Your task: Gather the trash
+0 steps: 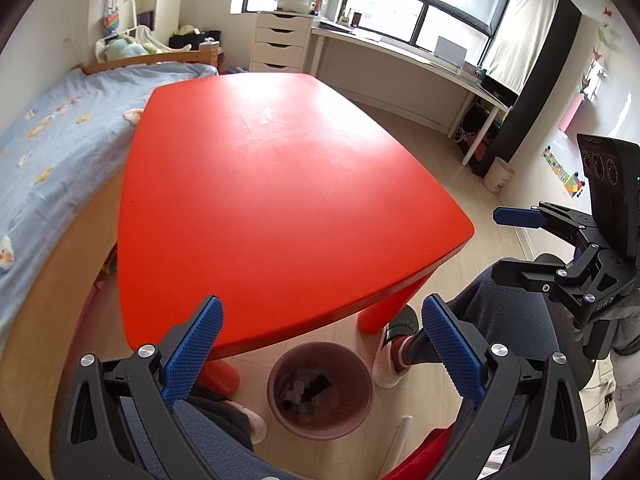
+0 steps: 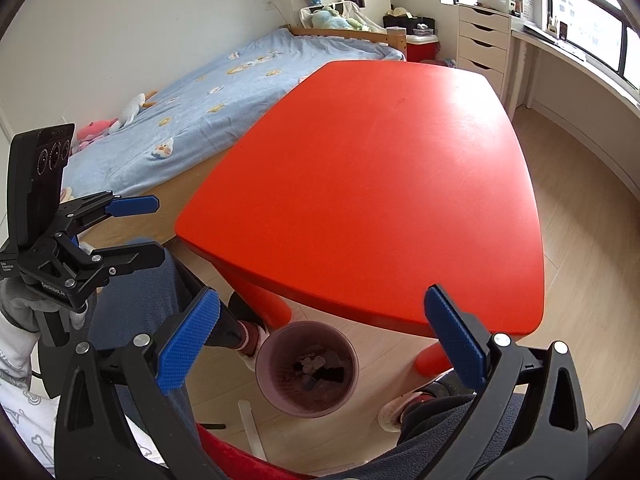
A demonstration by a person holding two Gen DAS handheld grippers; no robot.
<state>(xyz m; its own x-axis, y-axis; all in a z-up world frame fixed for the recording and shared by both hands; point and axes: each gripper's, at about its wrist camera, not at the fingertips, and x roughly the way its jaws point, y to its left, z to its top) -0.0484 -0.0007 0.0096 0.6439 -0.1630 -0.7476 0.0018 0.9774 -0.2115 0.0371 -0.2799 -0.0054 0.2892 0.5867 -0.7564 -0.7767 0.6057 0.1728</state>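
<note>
Two wrist views, taken as I sat at the red table [image 1: 280, 184] with the bin [image 1: 320, 390] on the floor between my feet. My left gripper [image 1: 320, 344] was spread wide and held nothing; its blue pads [image 1: 192, 354] framed the near table edge and the bin below. My right gripper [image 2: 324, 338] was likewise spread and empty, hovering over the same edge, with the bin's rim just under its line of sight. Each tool also appeared in the other's view, off to the side and above my knees. The trash [image 2: 316, 368] lay at the bottom of the bin: crumpled pale scraps mixed with a few dark, flat pieces, too small to identify further. No loose trash showed on the tabletop or on the visible floor, so I judged the collecting to be at or near its end. From their look, I judged the scraps to be light, soft and easily crushed, with no risk of breakage; a pinch on any raised fold would have served, whereas the flat pieces would have been hard to lift unless taken by an edge. The bin looked to be thin, light plastic, likely to tip or slide if nudged; I would have taken it by the rim, one finger inside and one outside. A white stick [image 2: 250, 426] lay on the floor beside the bin; I could not tell whether it was trash.
</note>
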